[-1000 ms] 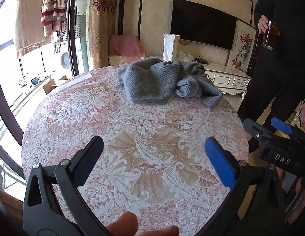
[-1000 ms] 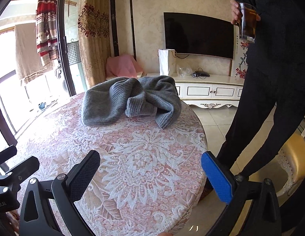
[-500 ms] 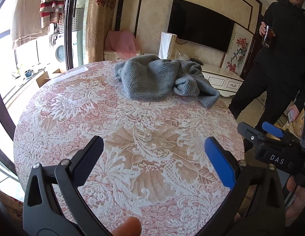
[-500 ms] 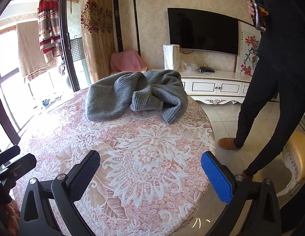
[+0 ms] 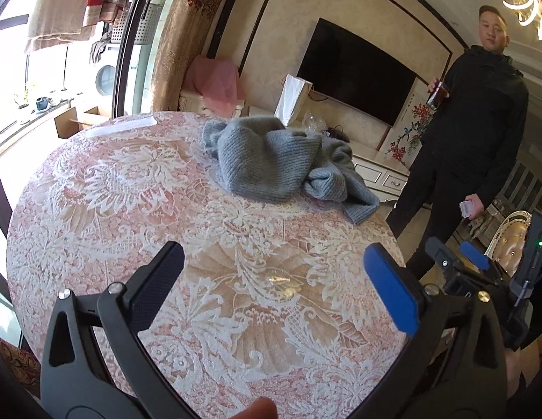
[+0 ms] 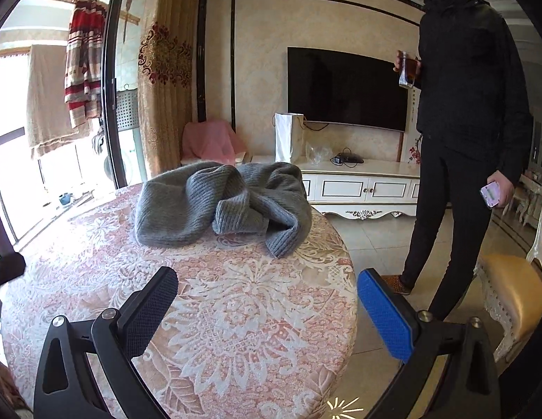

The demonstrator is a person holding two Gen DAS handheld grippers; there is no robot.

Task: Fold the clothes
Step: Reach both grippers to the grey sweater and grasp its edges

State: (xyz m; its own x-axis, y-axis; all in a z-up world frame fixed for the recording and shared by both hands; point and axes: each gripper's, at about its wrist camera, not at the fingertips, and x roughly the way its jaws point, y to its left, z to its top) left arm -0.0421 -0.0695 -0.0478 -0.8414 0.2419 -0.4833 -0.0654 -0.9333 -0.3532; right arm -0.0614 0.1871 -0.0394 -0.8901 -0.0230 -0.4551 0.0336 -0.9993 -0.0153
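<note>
The grey sweater [image 5: 277, 160] lies crumpled in a heap on the far side of the round desk [image 5: 96, 209], one sleeve trailing toward the desk's edge on the side where a bystander in black [image 5: 473, 132] stands with a glass and a phone. Nothing about the heap itself has changed over the last second: same bunched body, same twisted sleeve. What has changed is the viewpoint. Both cameras have tipped upward and drawn back a little, so the sweater now sits higher and smaller in each view and more of the room behind it shows, including the television [image 6: 347, 87] beyond the sweater.

The left gripper [image 5: 274, 279] hangs over the near part of the desk with its jaws spread wide and nothing between them; the right gripper [image 6: 267, 307] does the same, also agape and empty, nearer the desk's edge on the bystander's side. Both are well apart from the sweater.

For the task, this reads as the very start: no fold is made and the garment is not yet touched. The likely next need is to reach across to the sweater, take hold of it, and spread it flat before folding.
</note>
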